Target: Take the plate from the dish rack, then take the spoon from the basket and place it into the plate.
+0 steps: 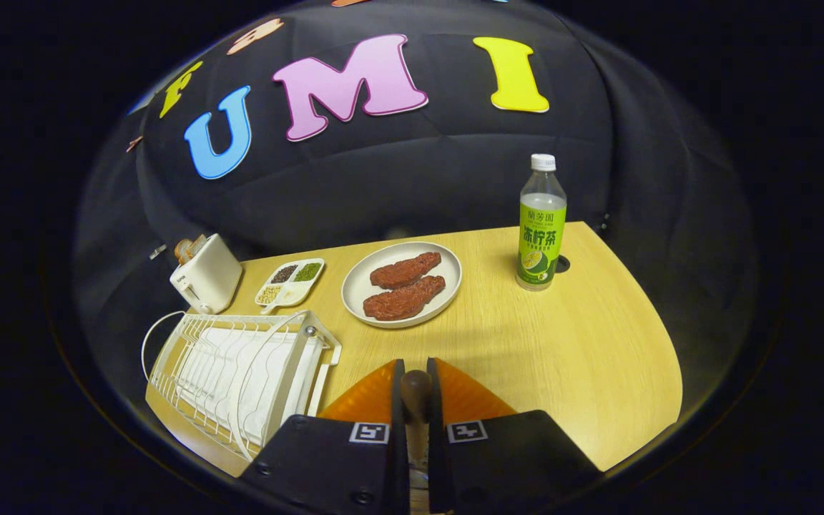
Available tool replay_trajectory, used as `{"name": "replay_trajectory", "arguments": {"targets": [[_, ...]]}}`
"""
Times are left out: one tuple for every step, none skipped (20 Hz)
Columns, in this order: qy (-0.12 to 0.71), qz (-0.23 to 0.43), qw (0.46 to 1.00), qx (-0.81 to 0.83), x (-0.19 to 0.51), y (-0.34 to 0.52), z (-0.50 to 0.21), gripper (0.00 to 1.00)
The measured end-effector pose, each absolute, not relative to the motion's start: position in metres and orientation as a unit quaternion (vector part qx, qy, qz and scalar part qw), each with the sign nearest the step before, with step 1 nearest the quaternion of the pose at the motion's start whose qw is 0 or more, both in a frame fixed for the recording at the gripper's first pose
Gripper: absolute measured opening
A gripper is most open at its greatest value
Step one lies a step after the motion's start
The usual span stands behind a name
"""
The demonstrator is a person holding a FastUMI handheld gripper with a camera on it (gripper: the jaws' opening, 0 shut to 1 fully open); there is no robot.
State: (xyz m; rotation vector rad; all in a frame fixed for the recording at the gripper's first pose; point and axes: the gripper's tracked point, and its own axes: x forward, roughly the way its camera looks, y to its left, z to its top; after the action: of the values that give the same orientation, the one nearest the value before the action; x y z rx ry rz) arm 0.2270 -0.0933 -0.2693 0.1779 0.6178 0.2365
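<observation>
My gripper (415, 373) is shut on a slim wooden utensil. Its rounded dark brown end (415, 390) sticks up between the fingertips, and a paler shaft runs down between the fingers; it looks like the spoon, though its bowl is hidden. A white wire dish rack (240, 372) stands just left of the fingers, with no plate that I can make out in its slots. Beyond the fingers a pale round plate (355, 286) lies on the wooden table (584, 357), holding two reddish-brown meat pieces (405, 285).
A white toaster (206, 275) stands behind the rack, next to a small divided dish of grains (290, 282). A green-labelled bottle (542, 223) stands upright at the back right. Bare tabletop stretches ahead and to the right of the fingers.
</observation>
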Motion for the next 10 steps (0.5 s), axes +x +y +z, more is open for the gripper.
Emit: {"name": "replay_trajectory", "arguments": {"targets": [[0.299,0.117,0.944,0.081,0.222,-0.093,-0.263,0.14],[0.294,0.116,0.945,0.079,0.22,-0.093,-0.255,0.15],[0.29,0.117,0.947,0.079,0.217,-0.092,-0.247,0.14],[0.288,0.115,0.947,0.081,0.214,-0.092,-0.238,0.14],[0.283,0.11,0.949,0.082,0.21,-0.092,-0.228,0.14],[0.275,0.103,0.952,0.083,0.208,-0.095,-0.216,0.14],[0.265,0.094,0.956,0.084,0.206,-0.097,-0.203,0.14],[0.256,0.082,0.959,0.086,0.203,-0.101,-0.189,0.14],[0.247,0.068,0.962,0.09,0.199,-0.106,-0.174,0.14],[0.24,0.055,0.964,0.096,0.195,-0.11,-0.16,0.14]]}}
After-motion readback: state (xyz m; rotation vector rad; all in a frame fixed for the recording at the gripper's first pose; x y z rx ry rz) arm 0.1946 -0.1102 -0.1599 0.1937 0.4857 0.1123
